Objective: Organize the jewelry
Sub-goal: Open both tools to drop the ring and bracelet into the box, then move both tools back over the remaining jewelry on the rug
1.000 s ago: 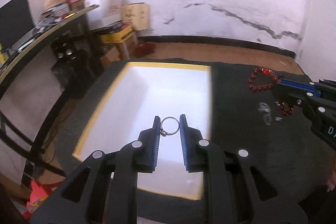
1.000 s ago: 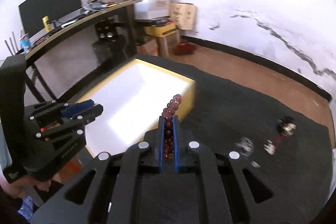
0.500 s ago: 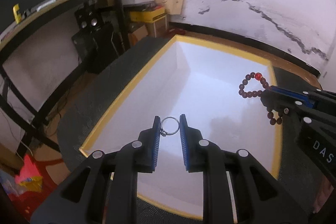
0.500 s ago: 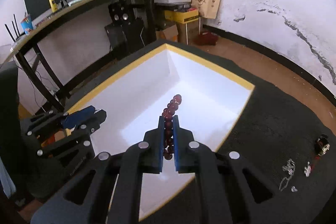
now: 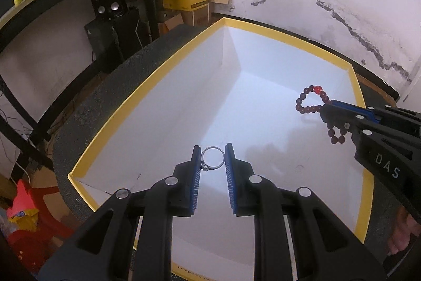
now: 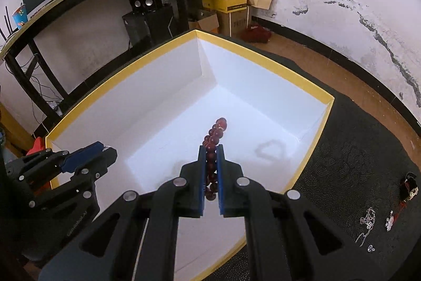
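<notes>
Jewelry is on its way into the box [image 6: 265,62], none of it set down yet. Both pieces hang over the white interior: the left gripper [image 5: 213,158] pinches a thin silver ring [image 5: 213,162] between its blue ribbed pads, and the right gripper [image 6: 211,162] is clamped on a bracelet [image 6: 215,133] of dark red beads, which loops out past its tips and droops below them. In the left wrist view the bracelet [image 5: 310,99] shows as a round loop with one brighter red bead, held over the far right part of the box. The box floor looks bare, so my guess is that these are the first two items to go in, and releasing them is the step in hand.

Left to do: on the dark tabletop [image 6: 355,170] to the right of the box lie a fine silver chain [image 6: 367,224], small silvery bits [image 6: 389,220] just beside it, and a darker red-and-black piece [image 6: 409,186] farther off.

The box is a stiff, shallow rectangle, smooth matte white inside with a yellow rim. The tabletop covering is black and pebbled. Beads are glossy and round; the ring is plain wire with a tiny knot or setting at its near left.
</notes>
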`<move>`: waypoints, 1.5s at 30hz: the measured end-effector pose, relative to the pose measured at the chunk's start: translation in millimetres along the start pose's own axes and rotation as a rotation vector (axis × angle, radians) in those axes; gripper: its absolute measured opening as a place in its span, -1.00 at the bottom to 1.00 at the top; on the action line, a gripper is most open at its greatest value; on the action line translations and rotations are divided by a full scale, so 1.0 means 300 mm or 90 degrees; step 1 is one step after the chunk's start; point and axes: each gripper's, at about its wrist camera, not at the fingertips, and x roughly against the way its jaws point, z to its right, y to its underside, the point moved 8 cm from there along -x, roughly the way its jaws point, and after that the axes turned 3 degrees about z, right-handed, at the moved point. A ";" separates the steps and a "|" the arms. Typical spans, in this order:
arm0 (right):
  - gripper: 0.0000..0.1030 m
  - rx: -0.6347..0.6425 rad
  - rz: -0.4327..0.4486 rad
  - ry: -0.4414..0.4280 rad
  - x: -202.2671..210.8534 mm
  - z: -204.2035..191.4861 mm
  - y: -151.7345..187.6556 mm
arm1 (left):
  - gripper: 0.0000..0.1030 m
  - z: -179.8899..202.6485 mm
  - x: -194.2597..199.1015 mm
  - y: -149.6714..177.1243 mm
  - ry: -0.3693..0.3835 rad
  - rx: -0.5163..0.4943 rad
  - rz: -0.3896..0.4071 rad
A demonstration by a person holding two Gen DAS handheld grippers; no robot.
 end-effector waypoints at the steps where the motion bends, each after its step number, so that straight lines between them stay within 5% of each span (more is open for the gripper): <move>1: -0.85 0.000 -0.001 0.001 0.000 0.001 0.001 | -0.65 -0.004 -0.003 -0.001 0.000 0.001 -0.001; 29: -0.84 -0.014 -0.006 0.003 -0.009 0.031 -0.007 | -0.65 0.012 -0.019 0.007 0.010 -0.002 -0.010; 30: -0.83 -0.017 -0.006 0.002 -0.008 0.036 -0.009 | -0.54 0.013 -0.020 0.008 0.010 -0.002 -0.012; 31: -0.60 -0.021 -0.005 0.002 -0.006 0.039 -0.011 | -0.15 0.012 -0.021 0.008 0.007 -0.004 -0.014; 32: 0.20 -0.026 -0.001 0.000 0.000 0.042 -0.016 | 0.17 0.016 -0.017 0.009 0.004 -0.008 -0.014; 33: 0.54 -0.035 0.018 -0.007 0.015 0.048 -0.022 | 0.70 0.018 -0.009 0.006 -0.002 -0.009 -0.009; 34: 0.72 -0.035 0.028 -0.004 0.027 0.049 -0.031 | 0.77 0.021 0.003 0.001 -0.005 -0.010 0.002; 45: 0.72 -0.035 0.037 0.016 0.111 0.090 -0.033 | 0.77 0.041 0.037 0.005 -0.001 -0.014 0.013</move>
